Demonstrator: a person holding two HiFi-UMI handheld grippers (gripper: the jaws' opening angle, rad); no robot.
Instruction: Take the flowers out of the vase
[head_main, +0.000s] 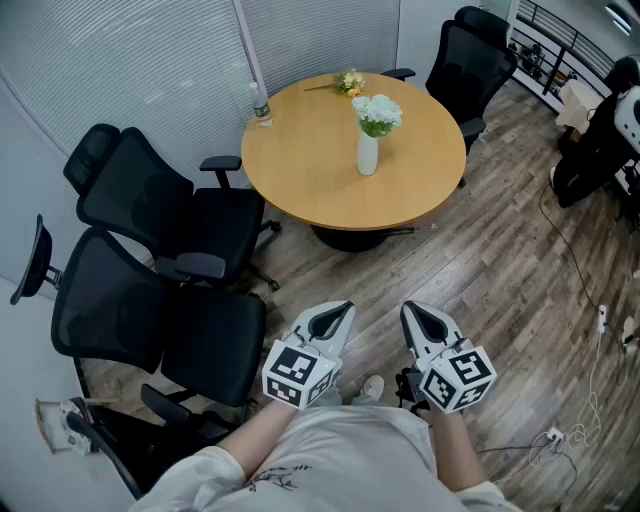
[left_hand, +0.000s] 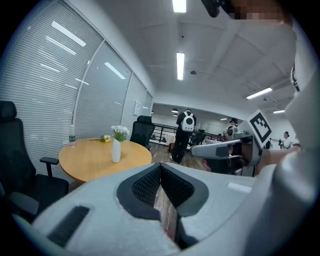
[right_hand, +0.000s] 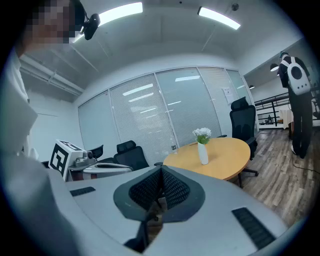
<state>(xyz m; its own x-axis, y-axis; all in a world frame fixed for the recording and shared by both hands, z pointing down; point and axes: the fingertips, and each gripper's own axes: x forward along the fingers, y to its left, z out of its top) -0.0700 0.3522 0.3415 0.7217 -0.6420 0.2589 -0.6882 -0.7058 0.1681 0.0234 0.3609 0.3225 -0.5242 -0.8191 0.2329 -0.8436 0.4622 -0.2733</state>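
1. My left hand-held gripper (head_main: 343, 308): pale grey moulded shell with black ribbed pads (left_hand: 145, 185).
2. My right hand-held gripper (head_main: 408, 308): same grey shell and black pads.
3. Each has a white cube (head_main: 298, 373) with black square markers.
4. Shirt (head_main: 340, 455): light grey, loose, with a small dark print.
5. Shoe (head_main: 372, 388): pale.

Round wooden table (head_main: 310, 170), black office chairs (head_main: 150, 200), wood-plank floor (head_main: 520, 280).

Head view looks steeply down, 2 gripper views forward; all share far vase (head_main: 367, 153).
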